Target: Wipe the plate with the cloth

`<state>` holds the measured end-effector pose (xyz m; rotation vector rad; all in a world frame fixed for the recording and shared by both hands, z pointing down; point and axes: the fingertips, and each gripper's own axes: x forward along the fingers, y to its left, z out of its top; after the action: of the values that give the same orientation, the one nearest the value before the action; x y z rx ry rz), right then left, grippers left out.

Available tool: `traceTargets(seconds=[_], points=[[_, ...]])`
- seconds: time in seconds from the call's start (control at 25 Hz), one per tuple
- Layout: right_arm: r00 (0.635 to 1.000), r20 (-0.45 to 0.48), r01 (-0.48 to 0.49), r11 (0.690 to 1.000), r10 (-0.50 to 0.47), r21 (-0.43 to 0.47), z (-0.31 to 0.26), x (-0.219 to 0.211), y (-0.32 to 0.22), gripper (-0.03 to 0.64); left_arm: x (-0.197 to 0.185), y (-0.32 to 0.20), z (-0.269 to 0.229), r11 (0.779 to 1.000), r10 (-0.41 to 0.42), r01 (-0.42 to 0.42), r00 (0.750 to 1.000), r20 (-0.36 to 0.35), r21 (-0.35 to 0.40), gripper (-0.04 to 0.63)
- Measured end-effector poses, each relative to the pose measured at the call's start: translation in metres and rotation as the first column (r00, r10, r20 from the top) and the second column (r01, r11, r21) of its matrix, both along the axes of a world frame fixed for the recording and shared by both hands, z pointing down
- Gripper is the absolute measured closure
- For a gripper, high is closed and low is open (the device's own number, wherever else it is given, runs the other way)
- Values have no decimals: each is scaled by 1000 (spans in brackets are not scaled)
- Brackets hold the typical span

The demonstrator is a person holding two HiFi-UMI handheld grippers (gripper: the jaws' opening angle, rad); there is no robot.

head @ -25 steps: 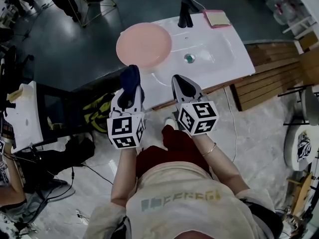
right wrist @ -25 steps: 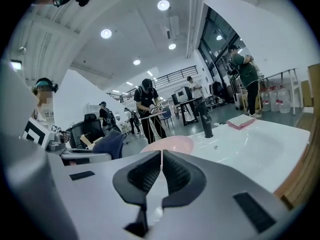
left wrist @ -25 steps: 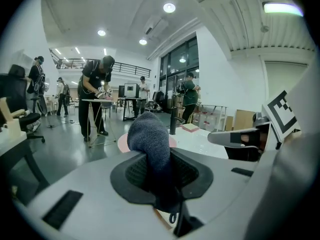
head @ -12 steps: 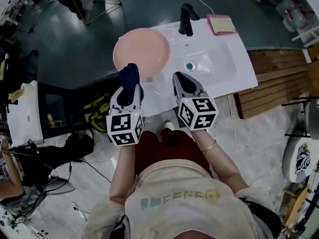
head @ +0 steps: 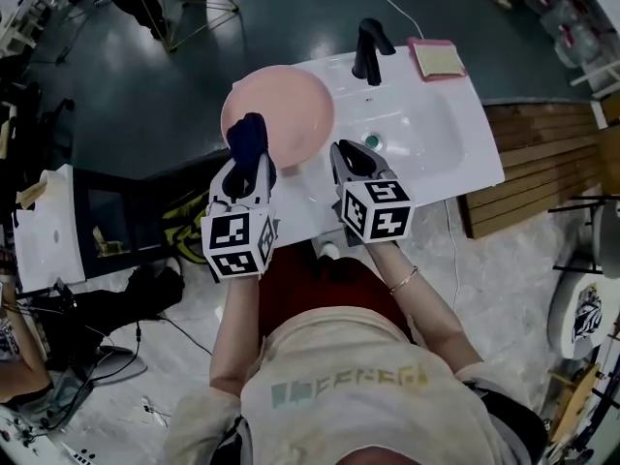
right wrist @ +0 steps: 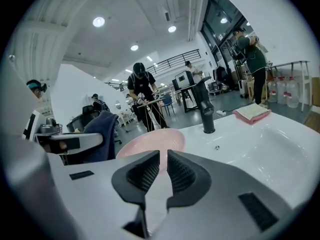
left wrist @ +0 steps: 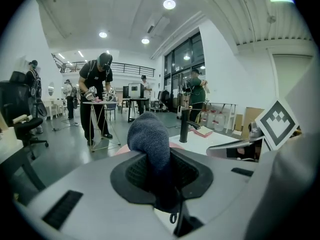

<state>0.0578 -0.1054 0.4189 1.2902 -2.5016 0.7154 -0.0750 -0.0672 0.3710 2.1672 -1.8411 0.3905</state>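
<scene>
A pink plate [head: 289, 105] lies on the left end of the white sink counter [head: 465, 168], jutting past its edge. My left gripper [head: 250, 168] is shut on a dark blue cloth [head: 248, 139], whose bunched end sticks out over the plate's near rim. In the left gripper view the cloth [left wrist: 150, 139] fills the jaws and hides most of the plate. My right gripper [head: 351, 159] hovers over the counter just right of the plate, jaws together with nothing between them. In the right gripper view [right wrist: 163, 166] the plate [right wrist: 150, 143] lies straight ahead, the cloth [right wrist: 102, 131] to its left.
A black faucet [head: 368, 51] stands behind the basin [head: 426, 124], with its drain [head: 371, 141] near my right gripper. A pink pad [head: 438, 58] lies at the back right of the counter. Dark floor surrounds the plate's overhang. Other people work at tables far off.
Both grippers have moved forward toward the plate. The cloth, which was short of the plate's near rim, now reaches over it. The right gripper stays empty.
</scene>
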Motion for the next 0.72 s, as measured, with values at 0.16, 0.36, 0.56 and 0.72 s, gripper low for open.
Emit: traceTargets(seconds=[0.16, 0.36, 0.56, 0.72], points=[[1000, 9, -27, 997, 28, -65, 9, 8, -18, 575, 2, -30, -3, 1000, 24, -24, 1000, -7, 2, 515], [997, 15, -72, 990, 74, -118, 19, 10, -46, 571, -1, -68, 2, 998, 68, -69, 997, -24, -12, 515], [998, 8, -66, 978, 69, -198, 37, -1, -67, 498, -1, -103, 7, 992, 118, -120, 992, -46, -36, 515], [998, 5, -57, 968, 61, -245, 47, -12, -73, 492, -4, -122, 9, 988, 143, -146, 988, -59, -55, 515]])
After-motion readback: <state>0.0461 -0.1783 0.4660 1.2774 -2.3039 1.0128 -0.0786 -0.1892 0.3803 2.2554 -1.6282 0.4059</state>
